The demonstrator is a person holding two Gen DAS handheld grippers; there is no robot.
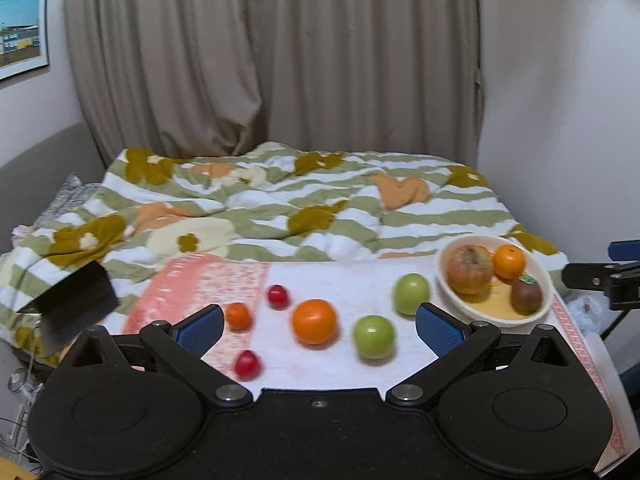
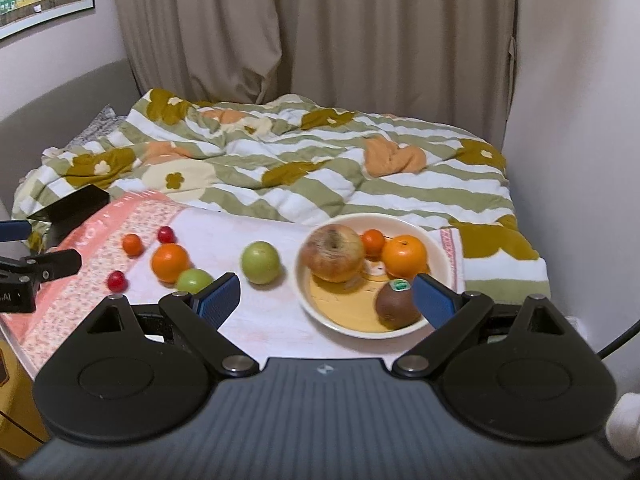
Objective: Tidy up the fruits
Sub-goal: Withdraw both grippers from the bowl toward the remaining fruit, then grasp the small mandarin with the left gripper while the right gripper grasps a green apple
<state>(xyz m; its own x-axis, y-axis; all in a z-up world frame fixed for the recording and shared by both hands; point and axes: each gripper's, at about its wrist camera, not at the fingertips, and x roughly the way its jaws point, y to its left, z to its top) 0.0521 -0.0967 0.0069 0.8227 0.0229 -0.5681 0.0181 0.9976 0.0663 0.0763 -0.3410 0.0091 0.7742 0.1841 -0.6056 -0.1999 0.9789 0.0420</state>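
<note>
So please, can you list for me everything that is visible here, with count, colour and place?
bowl: one, cream, right side of table
wrinkled apple: one, brownish, in bowl
oranges in bowl: two, orange, one large, one small
kiwi: one, brown, in bowl, stickered
green apples: two, green, on cloth left of bowl
large orange: one, on cloth
small orange: one, on cloth
red fruits: two, small, on cloth
tablecloth: one, white and pink
duvet: one, green-striped, behind
curtain: beige, back wall
left hand-held gripper: open
right hand-held gripper: open
</note>
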